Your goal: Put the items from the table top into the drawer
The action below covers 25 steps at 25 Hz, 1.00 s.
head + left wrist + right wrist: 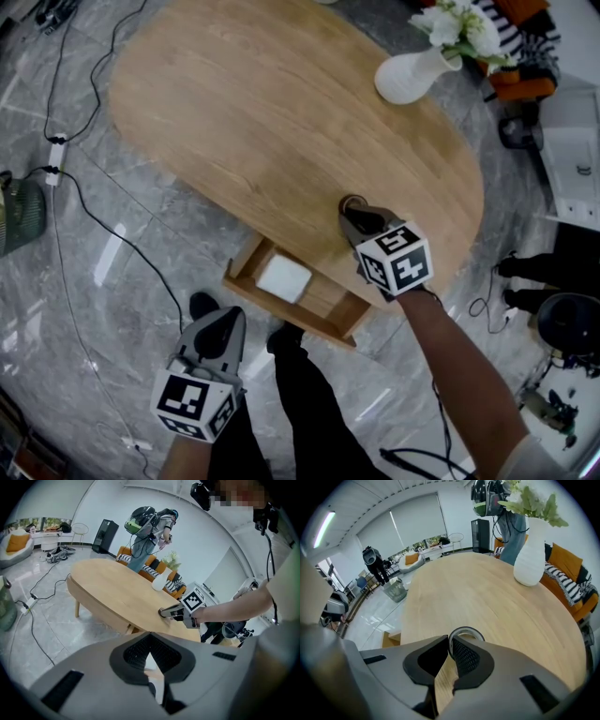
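Note:
A small round ring [353, 202], like a roll of tape, lies on the oval wooden table [262, 103] near its front edge. My right gripper [354, 216] points steeply down at it. In the right gripper view its jaws are shut on the near wall of the ring [467, 631], one pad inside and one outside. The left gripper view shows this gripper [164, 613] from the side at the table edge. The drawer [246, 267] under the table stands pulled out, with a white flat item [284, 277] in it. My left gripper [222, 317] hangs over the floor in front of the drawer, its jaws together and holding nothing.
A white vase [410, 75] with flowers stands at the far right of the table. Cables and a power strip [56, 155] run over the marble floor at the left. The person's legs [300, 394] are below the drawer. Another person [146, 531] stands beyond the table by a sofa.

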### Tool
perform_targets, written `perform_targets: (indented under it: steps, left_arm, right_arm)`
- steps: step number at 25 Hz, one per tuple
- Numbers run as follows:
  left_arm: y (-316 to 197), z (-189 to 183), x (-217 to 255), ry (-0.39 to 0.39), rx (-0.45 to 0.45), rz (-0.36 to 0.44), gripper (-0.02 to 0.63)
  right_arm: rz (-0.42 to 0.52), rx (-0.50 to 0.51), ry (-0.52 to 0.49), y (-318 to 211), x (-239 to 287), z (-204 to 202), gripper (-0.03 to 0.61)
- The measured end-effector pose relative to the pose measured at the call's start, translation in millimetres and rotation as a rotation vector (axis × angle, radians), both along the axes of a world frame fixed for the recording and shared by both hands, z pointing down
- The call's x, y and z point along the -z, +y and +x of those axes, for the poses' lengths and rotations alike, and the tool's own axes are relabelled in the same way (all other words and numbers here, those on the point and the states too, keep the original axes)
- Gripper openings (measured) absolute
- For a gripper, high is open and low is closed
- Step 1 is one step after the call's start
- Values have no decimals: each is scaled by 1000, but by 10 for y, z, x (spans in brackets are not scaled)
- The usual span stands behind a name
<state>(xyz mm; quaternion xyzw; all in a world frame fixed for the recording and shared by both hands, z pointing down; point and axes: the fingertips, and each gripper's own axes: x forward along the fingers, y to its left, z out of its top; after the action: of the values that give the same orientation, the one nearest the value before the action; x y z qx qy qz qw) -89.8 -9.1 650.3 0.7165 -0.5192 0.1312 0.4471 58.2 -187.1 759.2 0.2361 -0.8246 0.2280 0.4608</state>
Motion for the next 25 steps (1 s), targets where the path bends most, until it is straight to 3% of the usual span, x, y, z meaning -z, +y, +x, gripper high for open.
perform_targets:
  steps: [12, 18, 25]
  left_arm:
    - [82, 111, -7, 9, -33, 11, 0]
    - [162, 201, -15, 10, -50, 4, 0]
    - [303, 332, -44, 17, -81, 4, 0]
  right_arm:
    - [-27, -18, -16, 566, 83, 154, 55]
    - [-64, -100, -79, 860, 178, 204, 55]
    - [-103, -123, -92, 1390, 145, 306, 55]
